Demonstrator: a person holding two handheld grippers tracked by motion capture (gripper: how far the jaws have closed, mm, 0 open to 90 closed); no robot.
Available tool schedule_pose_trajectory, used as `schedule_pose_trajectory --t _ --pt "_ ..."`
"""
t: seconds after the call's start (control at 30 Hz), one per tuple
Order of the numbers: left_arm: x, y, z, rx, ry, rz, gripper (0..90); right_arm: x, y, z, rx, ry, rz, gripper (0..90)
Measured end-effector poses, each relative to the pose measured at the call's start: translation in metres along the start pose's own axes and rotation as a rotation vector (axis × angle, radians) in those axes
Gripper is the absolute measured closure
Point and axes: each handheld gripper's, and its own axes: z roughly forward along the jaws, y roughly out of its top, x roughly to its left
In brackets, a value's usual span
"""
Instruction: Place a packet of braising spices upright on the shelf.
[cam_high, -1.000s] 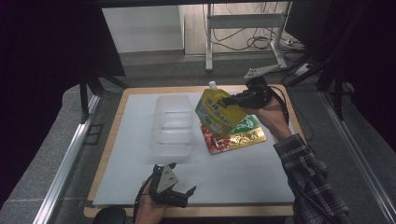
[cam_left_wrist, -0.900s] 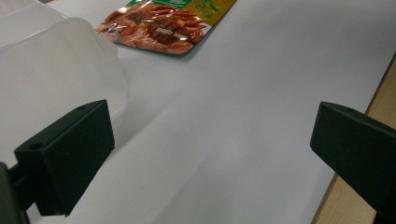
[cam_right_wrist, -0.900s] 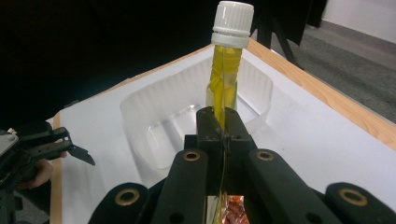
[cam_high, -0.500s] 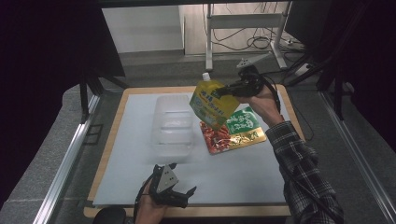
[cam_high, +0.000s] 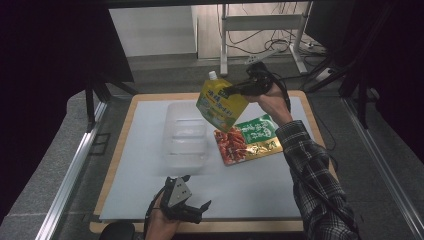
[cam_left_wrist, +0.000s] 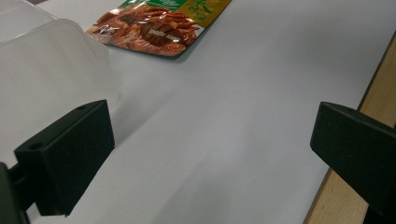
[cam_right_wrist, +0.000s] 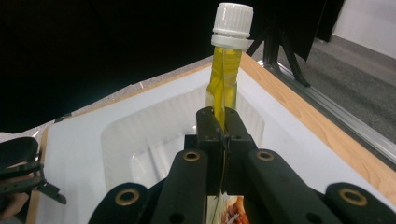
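A yellow spouted pouch (cam_high: 219, 103) with a white cap (cam_right_wrist: 231, 24) hangs in the air, pinched edge-on by my right gripper (cam_high: 235, 90), which is shut on it. It hovers over the right end of a clear plastic container (cam_high: 186, 135) on the white mat. The container (cam_right_wrist: 154, 140) lies below the pouch (cam_right_wrist: 223, 79) in the right gripper view, where my right gripper (cam_right_wrist: 223, 122) clamps the pouch. A red and green snack packet (cam_high: 248, 139) lies flat right of the container. My left gripper (cam_high: 195, 210) rests near the front edge, open and holding nothing, with the container (cam_left_wrist: 46, 70) by its left jaw.
The white mat (cam_high: 260, 185) sits on a wooden board (cam_high: 117, 150). A metal rail (cam_high: 75, 170) runs along the left, another along the right. Table legs and cables (cam_high: 260, 35) stand beyond the far edge. The snack packet (cam_left_wrist: 159, 23) lies ahead of the left gripper.
My right gripper has carried the yellow pouch leftward, off the snack packet and toward the container. The left gripper has stayed put.
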Motion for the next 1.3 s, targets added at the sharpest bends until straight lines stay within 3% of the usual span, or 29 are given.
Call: schedule_pose_trajectory --t 0.5,1.3 --pt "0.0 0.0 0.0 0.001 -0.005 0.004 0.0 -0.011 0.018 0.025 -0.002 0.015 -0.014 88.1" --pt "0.001 0.0 -0.001 -0.009 -0.011 -0.003 0.0 -0.015 0.041 0.07 0.023 0.034 -0.069 88.1"
